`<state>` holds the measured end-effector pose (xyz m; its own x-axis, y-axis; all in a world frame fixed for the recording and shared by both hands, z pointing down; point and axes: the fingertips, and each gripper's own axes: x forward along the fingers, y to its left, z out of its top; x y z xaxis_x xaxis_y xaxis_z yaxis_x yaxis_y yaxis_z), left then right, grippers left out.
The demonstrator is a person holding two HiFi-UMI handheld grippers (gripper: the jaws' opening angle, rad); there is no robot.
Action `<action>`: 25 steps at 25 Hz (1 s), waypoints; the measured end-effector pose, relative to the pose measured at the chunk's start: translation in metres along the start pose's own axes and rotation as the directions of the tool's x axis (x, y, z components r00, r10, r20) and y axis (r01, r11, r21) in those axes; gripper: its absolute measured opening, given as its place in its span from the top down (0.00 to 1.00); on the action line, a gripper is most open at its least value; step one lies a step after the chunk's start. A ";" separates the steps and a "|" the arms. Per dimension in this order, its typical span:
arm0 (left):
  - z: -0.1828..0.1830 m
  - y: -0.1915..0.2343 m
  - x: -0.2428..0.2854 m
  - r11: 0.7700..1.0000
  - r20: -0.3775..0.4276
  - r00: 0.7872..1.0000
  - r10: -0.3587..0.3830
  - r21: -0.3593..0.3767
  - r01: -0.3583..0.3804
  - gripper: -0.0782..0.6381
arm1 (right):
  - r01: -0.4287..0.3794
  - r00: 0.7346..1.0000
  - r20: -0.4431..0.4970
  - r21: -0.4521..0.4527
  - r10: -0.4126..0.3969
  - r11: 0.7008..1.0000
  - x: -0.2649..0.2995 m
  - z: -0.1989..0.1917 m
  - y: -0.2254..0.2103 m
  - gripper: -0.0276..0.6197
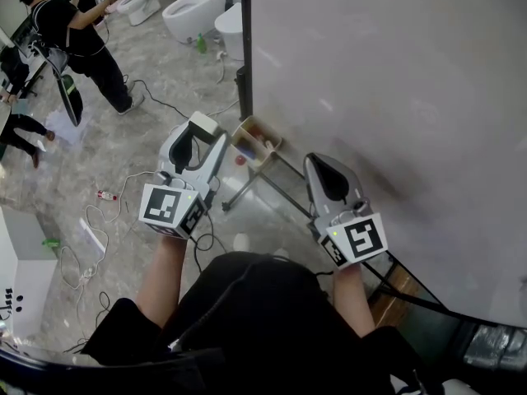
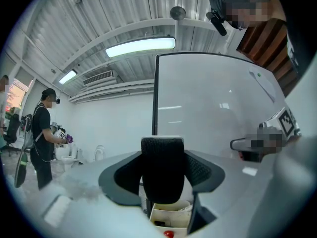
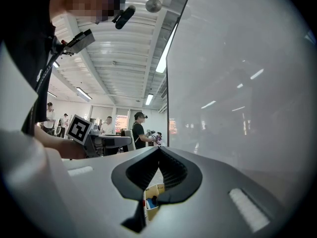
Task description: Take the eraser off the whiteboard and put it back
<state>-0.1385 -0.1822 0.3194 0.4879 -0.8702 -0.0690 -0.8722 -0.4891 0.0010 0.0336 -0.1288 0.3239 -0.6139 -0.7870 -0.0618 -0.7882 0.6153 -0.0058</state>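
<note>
The eraser (image 1: 203,123), a block with a pale back, sits between the jaws of my left gripper (image 1: 200,132), which is shut on it. In the left gripper view the eraser (image 2: 162,170) shows its black textured face and fills the gap of the left gripper (image 2: 162,155). It is held clear of the whiteboard (image 1: 387,97), just left of the board's dark edge. My right gripper (image 1: 318,163) hangs close in front of the board. In the right gripper view its jaws (image 3: 159,155) meet with nothing between them. The whiteboard (image 3: 237,83) fills that view's right side.
A small open box (image 1: 254,144) with a few items stands at the board's lower left corner, above the stand's legs (image 1: 263,186). Cables (image 1: 107,212) trail over the floor. A person in black (image 1: 74,31) stands far left, near white toilets (image 1: 193,11).
</note>
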 end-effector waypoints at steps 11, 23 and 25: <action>-0.003 -0.002 0.002 1.000 -0.001 1.000 -0.015 -0.011 0.015 0.53 | 0.011 1.000 -0.005 -0.001 -0.011 1.000 -0.003 -0.003 0.000 0.94; -0.016 -0.009 0.011 0.998 -0.051 0.997 -0.057 -0.022 0.056 0.53 | 0.051 0.999 -0.013 -0.012 -0.051 0.999 -0.012 0.002 0.002 0.94; -0.020 -0.011 0.015 0.998 -0.075 0.995 -0.069 -0.019 0.068 0.53 | 0.062 0.998 -0.015 -0.014 -0.062 0.998 -0.015 0.003 0.001 0.94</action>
<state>-0.1213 -0.1911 0.3383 0.5480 -0.8365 0.0058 -0.8364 -0.5478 0.0152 0.0421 -0.1161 0.3215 -0.5644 -0.8243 -0.0459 -0.8252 0.5648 0.0044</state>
